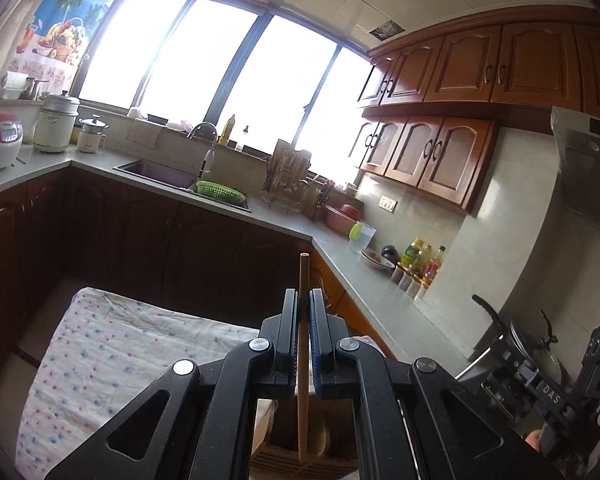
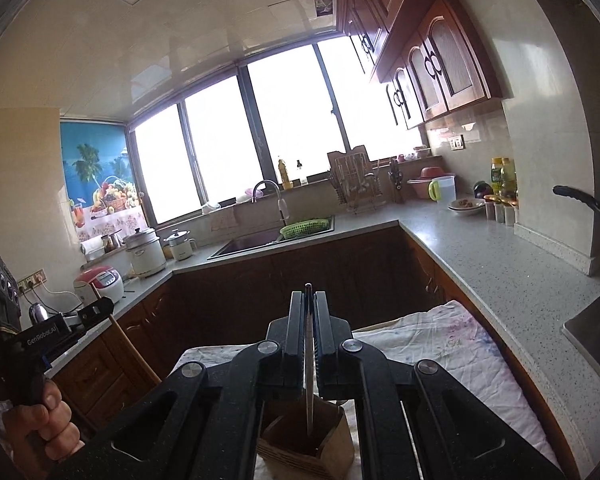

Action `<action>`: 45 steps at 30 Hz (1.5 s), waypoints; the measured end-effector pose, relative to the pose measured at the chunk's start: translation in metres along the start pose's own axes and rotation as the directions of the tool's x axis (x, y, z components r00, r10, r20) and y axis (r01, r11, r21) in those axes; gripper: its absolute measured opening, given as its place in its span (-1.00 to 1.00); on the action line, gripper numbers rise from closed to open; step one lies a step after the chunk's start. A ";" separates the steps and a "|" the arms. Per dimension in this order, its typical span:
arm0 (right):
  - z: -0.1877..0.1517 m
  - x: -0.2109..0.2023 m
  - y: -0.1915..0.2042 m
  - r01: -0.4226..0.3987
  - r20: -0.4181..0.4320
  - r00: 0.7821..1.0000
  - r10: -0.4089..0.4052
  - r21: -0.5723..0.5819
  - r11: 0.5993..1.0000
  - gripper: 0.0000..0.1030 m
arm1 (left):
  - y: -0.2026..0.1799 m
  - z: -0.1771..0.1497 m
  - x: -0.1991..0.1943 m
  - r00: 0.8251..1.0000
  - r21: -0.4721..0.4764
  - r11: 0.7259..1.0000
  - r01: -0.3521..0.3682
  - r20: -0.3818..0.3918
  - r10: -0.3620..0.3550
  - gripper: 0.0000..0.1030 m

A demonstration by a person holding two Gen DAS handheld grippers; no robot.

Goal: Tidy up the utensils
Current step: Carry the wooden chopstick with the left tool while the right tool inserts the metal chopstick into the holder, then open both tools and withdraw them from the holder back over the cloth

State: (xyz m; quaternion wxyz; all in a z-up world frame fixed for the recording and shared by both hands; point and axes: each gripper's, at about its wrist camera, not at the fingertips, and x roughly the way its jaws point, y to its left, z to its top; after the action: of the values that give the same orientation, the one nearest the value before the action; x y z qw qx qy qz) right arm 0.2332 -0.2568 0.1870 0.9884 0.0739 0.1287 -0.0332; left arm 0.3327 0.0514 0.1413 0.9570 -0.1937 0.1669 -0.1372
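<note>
My left gripper (image 1: 304, 300) is shut on a long wooden utensil handle (image 1: 303, 272) that stands upright between the pads. Its lower end hangs over a wooden utensil holder (image 1: 276, 460). In the right wrist view the same handle (image 2: 134, 350) slants down from the left gripper at the left edge, held by a hand (image 2: 40, 420). My right gripper (image 2: 309, 300) is shut on a thin metal utensil (image 2: 309, 392) with a dark tip. This utensil points down into the wooden holder (image 2: 324, 454). The holder stands on a cloth-covered table (image 2: 440, 344). The lower ends of both utensils are partly hidden.
An L-shaped grey counter (image 2: 480, 252) wraps around the table. It carries a sink (image 2: 248, 246), a green basket (image 2: 304, 227), a dish rack (image 2: 354, 184), rice cookers (image 2: 100, 282), bottles (image 2: 502, 178) and a pan handle (image 2: 580, 198). Wooden wall cabinets (image 1: 480, 68) hang above.
</note>
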 end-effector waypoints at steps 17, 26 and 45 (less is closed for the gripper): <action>-0.070 0.062 -0.016 0.066 -0.114 0.991 -0.065 0.005 0.998 -0.92 | 0.014 -0.065 0.118 0.990 -0.009 0.999 -0.053 -0.134 0.051 -0.93; -0.066 0.062 -0.014 0.059 -0.122 0.991 -0.057 0.015 0.998 -0.92 | 0.016 -0.048 0.119 0.989 -0.001 0.999 -0.052 -0.137 0.052 -0.92; -0.055 0.010 -0.029 0.024 -0.032 0.999 -0.021 0.100 0.995 0.82 | 0.026 -0.065 0.006 0.989 0.003 0.995 -0.099 -0.111 0.099 0.49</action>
State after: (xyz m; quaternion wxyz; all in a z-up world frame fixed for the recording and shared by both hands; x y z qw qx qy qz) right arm 0.2264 -0.2770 0.1276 0.9808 0.1227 0.1431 -0.0498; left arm 0.3193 0.0516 0.0726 0.9516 -0.1787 0.2293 -0.1000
